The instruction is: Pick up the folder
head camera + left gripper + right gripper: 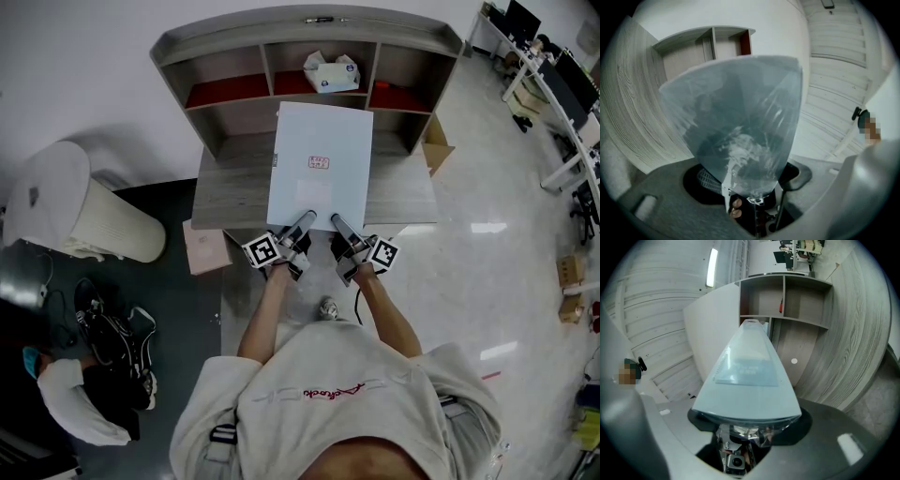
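Pale blue folder (319,169), ctr frame, held over a grey wood desk (225,192). Its near edge is clamped by both tools, left gripper (302,223) and right gripper (339,225) side by side, lower ctr. Shelf unit (225,66) at top of frame w/ tissue box (331,73) in its middle bay; white bin (89,211) at left.

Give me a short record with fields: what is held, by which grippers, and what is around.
held thing: folder, pale, small red label
left gripper: shut on folder's near edge
right gripper: shut on the same edge
folder position: over the desk, far end toward the shelf
on shelf: tissue box, middle compartment
left of desk: white bin
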A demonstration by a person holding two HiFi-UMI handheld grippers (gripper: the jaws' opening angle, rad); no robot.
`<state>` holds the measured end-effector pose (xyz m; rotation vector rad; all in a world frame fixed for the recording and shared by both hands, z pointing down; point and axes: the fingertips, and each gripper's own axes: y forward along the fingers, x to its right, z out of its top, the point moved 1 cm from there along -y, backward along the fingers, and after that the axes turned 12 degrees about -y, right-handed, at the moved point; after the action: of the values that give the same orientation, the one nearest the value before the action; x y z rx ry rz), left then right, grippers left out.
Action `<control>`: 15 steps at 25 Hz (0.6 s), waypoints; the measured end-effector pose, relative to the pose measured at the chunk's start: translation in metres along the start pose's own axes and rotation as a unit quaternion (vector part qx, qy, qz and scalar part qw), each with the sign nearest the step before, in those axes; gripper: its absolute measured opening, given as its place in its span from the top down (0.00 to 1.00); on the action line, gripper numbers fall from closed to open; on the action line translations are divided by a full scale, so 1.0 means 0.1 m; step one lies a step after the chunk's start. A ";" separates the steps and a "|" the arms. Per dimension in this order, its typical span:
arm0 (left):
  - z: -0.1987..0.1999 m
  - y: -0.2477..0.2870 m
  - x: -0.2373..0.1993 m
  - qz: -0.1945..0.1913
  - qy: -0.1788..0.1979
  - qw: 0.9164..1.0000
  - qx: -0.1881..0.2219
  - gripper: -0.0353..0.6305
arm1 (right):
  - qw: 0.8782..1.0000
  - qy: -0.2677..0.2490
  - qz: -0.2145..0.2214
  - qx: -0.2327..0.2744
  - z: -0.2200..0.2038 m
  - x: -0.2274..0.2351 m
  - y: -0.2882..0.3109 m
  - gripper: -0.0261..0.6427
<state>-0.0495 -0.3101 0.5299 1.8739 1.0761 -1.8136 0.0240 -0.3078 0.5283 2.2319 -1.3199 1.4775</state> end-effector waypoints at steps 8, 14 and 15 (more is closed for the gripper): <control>-0.14 -0.44 0.15 0.001 -0.001 1.000 -0.016 0.47 | 1.000 -0.005 -0.004 0.011 -0.39 -0.30 -0.11 0.53; -0.34 -0.69 0.26 -0.009 -0.007 1.000 -0.021 0.47 | 1.000 -0.004 -0.008 0.013 -0.61 -0.50 -0.27 0.53; -0.39 -0.73 0.27 -0.009 -0.010 1.000 -0.022 0.47 | 1.000 -0.005 -0.008 0.014 -0.65 -0.53 -0.32 0.53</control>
<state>-0.0749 -0.2267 0.5293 1.8244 1.1203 -1.8000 -0.0030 -0.2219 0.5279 2.2640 -1.2890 1.4904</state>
